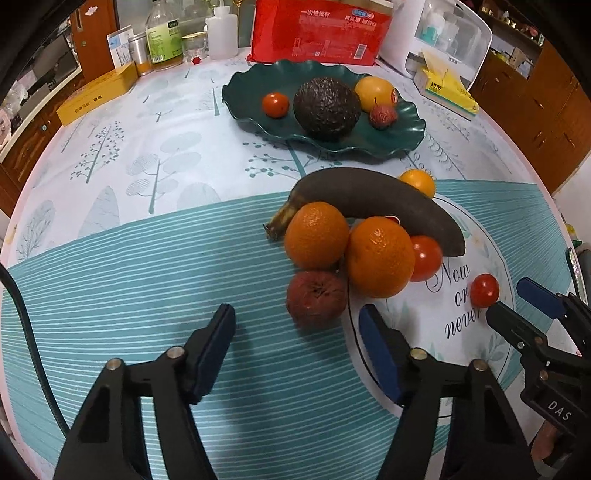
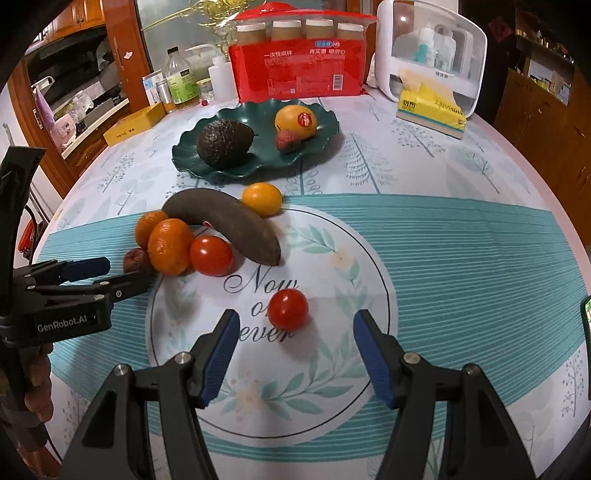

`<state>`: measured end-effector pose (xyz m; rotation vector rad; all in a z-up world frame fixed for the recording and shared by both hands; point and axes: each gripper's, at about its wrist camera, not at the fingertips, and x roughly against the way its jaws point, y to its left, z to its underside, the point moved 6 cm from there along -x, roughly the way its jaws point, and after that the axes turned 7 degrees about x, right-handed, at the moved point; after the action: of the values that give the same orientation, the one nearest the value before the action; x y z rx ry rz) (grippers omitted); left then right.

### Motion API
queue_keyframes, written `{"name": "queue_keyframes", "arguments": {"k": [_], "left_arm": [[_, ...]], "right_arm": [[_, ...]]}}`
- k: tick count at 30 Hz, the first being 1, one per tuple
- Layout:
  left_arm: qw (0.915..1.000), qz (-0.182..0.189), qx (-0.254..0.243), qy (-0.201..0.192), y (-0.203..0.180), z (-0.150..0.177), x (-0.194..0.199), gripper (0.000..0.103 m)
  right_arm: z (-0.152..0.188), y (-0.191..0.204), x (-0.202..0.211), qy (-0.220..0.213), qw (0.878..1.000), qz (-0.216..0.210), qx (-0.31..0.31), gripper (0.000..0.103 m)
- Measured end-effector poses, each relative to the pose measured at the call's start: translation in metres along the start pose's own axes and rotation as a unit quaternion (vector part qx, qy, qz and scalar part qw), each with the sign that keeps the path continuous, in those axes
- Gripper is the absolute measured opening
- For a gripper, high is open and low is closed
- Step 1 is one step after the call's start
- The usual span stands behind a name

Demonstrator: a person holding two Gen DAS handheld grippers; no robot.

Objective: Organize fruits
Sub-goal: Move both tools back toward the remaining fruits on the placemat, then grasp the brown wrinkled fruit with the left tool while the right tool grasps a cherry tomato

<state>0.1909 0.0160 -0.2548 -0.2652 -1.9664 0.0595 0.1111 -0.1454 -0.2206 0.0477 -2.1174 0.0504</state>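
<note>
A dark green plate [image 1: 391,142] [image 2: 192,155] holds an avocado [image 1: 327,107] [image 2: 223,144], a yellow fruit [image 1: 373,92] [image 2: 295,120], a small red fruit [image 1: 383,116] and a tomato [image 1: 275,105]. On the cloth lie a dark banana [image 1: 369,199] [image 2: 225,221], two oranges [image 1: 317,234] [image 1: 378,256], a brown-red fruit [image 1: 316,299], a small yellow fruit [image 2: 262,199] and tomatoes [image 2: 211,255]. My left gripper [image 1: 297,341] is open just short of the brown-red fruit. My right gripper [image 2: 291,345] is open, just short of a lone tomato [image 2: 288,309] [image 1: 484,290].
At the table's far edge stand a red packet [image 1: 317,29], bottles [image 1: 162,37], a white box [image 2: 432,51], a yellow tissue pack [image 2: 430,107] and a yellow carton [image 1: 96,94]. Wooden cabinets surround the table.
</note>
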Motion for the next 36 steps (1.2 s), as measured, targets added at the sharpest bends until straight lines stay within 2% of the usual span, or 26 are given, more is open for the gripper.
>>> {"name": "queue_keyframes", "arguments": {"k": [5, 7, 11, 16, 18, 19, 27, 36], "left_arm": [[1.0, -0.005, -0.005, -0.005, -0.005, -0.001, -0.003, 0.054], [1.0, -0.003, -0.004, -0.007, -0.006, -0.002, -0.004, 0.044], [0.9999, 0.0, -0.004, -0.01, -0.007, -0.004, -0.004, 0.031], [0.9999, -0.004, -0.005, -0.014, -0.008, -0.003, -0.003, 0.03], [0.9998, -0.008, -0.005, -0.016, -0.007, -0.001, -0.002, 0.03], [0.9998, -0.009, -0.005, -0.016, -0.007, -0.001, -0.002, 0.029], [0.9995, -0.016, -0.011, -0.024, -0.008, -0.003, 0.01, 0.029], [0.9995, -0.004, -0.003, -0.032, -0.016, -0.003, 0.042, 0.029]], "right_arm": [[-0.001, -0.002, -0.008, 0.001, 1.0, 0.0, -0.004, 0.063], [-0.001, -0.003, -0.012, 0.004, 1.0, -0.001, -0.004, 0.061], [0.0, -0.002, -0.02, 0.012, 1.0, -0.006, -0.007, 0.05], [0.0, 0.001, -0.024, 0.014, 1.0, 0.001, 0.004, 0.04], [0.0, 0.003, -0.025, 0.014, 1.0, 0.0, 0.008, 0.028], [-0.001, 0.003, -0.025, 0.014, 1.0, 0.0, 0.01, 0.026], [-0.002, 0.004, -0.019, 0.009, 1.0, -0.008, 0.006, 0.026], [-0.015, 0.01, 0.007, -0.015, 1.0, -0.026, 0.007, 0.026]]}}
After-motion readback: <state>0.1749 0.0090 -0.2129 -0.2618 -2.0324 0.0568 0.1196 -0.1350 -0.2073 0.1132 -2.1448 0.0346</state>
